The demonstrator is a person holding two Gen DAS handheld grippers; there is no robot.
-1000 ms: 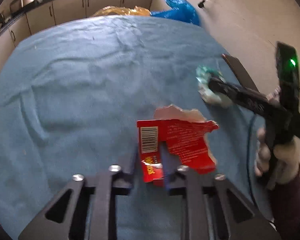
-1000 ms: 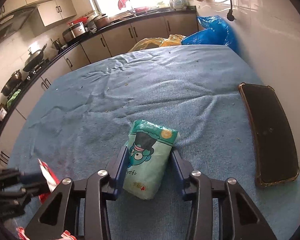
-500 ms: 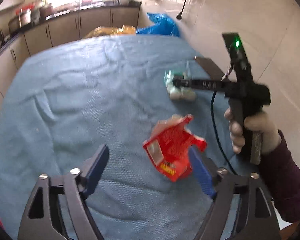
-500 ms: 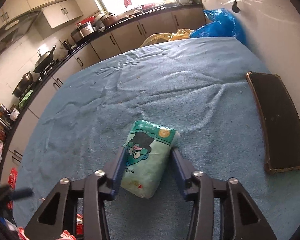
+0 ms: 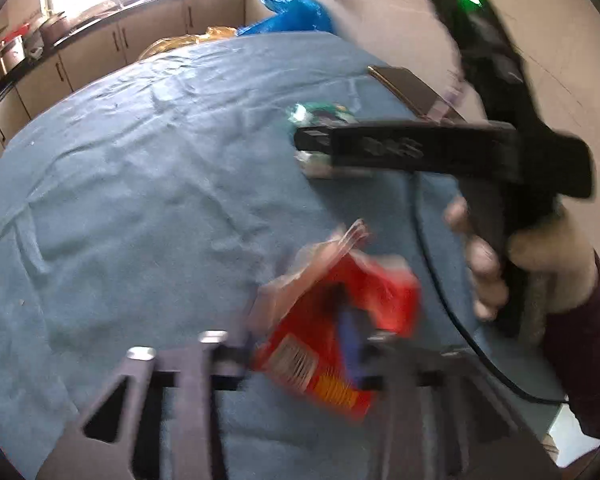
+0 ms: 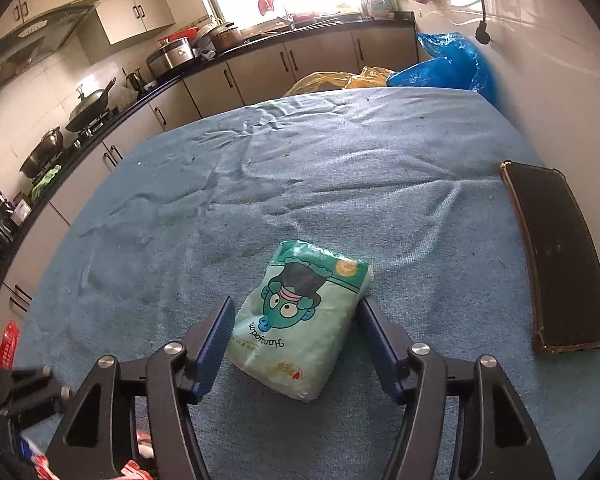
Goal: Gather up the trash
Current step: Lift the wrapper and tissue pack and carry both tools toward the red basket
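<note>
A torn red snack wrapper (image 5: 332, 320) sits between the fingers of my left gripper (image 5: 300, 344), which is shut on it over the blue cloth; the view is blurred by motion. A pale green packet with a cartoon face (image 6: 304, 320) lies on the cloth between the fingers of my right gripper (image 6: 296, 344), which stand apart on either side of it. The packet also shows in the left wrist view (image 5: 320, 114), behind the right gripper's black body (image 5: 412, 148).
A black phone in a case (image 6: 560, 256) lies on the blue cloth (image 6: 260, 184) to the right. Blue (image 6: 448, 64) and yellow (image 6: 332, 78) bags lie beyond the table's far edge. Kitchen cabinets (image 6: 260, 72) run along the back. Red trash (image 6: 10, 340) shows at the lower left.
My left gripper opened half a second ago and has now closed again on the red wrapper, moving fast. The right gripper has lowered slightly around the green packet.
</note>
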